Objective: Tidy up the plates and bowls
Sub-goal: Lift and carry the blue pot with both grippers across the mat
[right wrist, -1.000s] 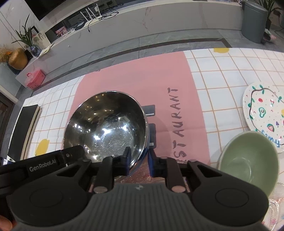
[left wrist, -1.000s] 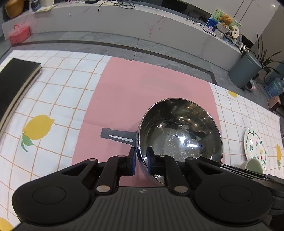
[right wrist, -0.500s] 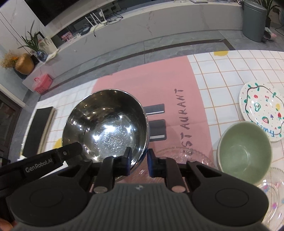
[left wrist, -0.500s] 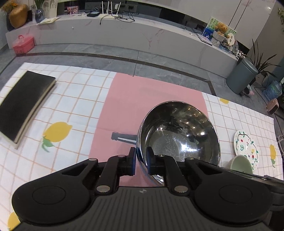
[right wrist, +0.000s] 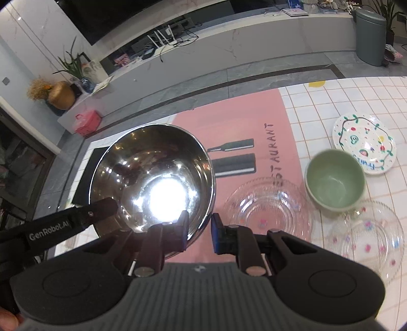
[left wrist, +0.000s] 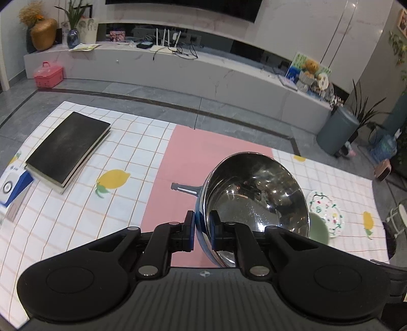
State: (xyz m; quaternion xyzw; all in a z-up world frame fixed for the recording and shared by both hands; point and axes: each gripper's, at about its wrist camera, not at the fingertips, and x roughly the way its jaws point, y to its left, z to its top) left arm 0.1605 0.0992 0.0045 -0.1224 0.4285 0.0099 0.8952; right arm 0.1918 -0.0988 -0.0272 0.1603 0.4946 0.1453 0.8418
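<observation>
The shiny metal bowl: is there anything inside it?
The metal bowl looks empty: only glare and reflections on its bottom. A little of the inside near both rim grips is hidden by the jaws.

Domestic living room. A long marble media console spans 12 o'clock beneath a dark wall screen, carrying routers, a potted plant and a teddy bear (at 2 o'clock). A lemon-print tablecloth covers the foreground table; grey tiled floor between.
</observation>
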